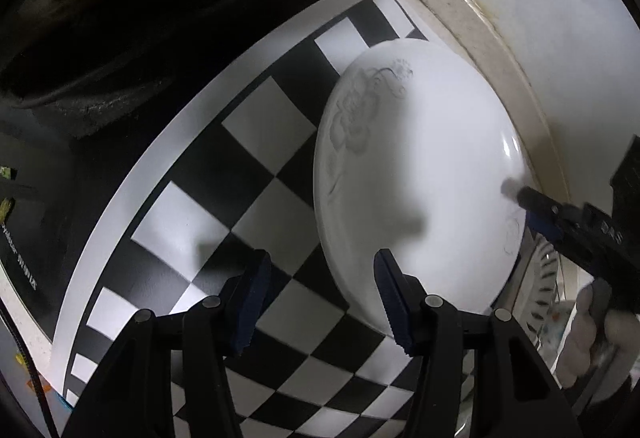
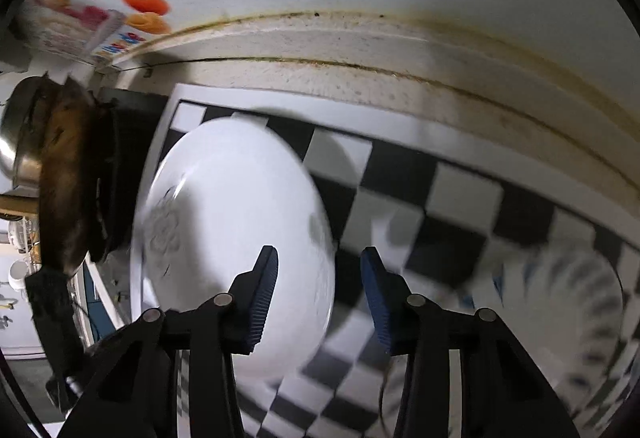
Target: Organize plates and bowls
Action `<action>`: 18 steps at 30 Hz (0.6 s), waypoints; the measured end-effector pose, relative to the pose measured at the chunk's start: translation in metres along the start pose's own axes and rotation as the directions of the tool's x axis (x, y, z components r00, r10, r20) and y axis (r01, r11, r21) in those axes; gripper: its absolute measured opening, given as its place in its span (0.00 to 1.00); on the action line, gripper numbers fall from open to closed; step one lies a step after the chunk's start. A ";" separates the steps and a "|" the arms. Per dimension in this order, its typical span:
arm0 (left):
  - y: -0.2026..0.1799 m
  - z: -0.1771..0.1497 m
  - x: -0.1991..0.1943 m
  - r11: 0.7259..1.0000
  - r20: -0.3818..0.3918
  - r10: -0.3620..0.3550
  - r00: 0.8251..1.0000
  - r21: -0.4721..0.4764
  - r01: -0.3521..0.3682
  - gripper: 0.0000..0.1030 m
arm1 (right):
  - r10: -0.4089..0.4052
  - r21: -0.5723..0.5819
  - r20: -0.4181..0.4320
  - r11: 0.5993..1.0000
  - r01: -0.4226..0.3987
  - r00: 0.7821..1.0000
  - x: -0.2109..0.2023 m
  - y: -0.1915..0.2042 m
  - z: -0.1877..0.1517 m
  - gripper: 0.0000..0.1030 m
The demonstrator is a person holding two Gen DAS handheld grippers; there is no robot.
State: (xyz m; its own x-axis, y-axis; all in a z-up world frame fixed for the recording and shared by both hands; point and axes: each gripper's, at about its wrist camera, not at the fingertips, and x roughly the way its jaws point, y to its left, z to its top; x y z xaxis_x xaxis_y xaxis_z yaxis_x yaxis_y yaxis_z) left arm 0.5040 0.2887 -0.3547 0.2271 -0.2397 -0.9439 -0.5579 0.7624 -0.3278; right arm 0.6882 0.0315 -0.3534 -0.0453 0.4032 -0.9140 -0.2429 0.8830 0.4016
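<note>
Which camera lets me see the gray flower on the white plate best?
The left wrist view: the plate looks sharp there, and its gray flower is clear. In the right wrist view the plate is blurred, so the flower looks faint.

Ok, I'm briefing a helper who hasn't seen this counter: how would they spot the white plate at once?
Find the black-and-white checkered mat lying along the speckled beige counter edge below the white wall. On the mat lies a round, glossy white plate. A faint grey flower drawn near its rim sets it apart from the slotted white basket beside it.
</note>
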 end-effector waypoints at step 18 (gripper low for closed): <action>-0.041 -0.008 0.001 0.990 0.100 0.094 0.991 0.094 -0.103 0.25 | 0.002 -0.126 -0.033 0.992 -0.007 0.999 0.025 0.009 0.012 0.15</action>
State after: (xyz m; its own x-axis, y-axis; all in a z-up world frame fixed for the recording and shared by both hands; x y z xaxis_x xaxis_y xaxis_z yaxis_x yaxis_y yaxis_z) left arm 0.5212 0.2525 -0.3426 0.2523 -0.1057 -0.9619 -0.5013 0.8360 -0.2233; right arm 0.6964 0.0520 -0.3717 -0.0780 0.3971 -0.9144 -0.3629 0.8430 0.3971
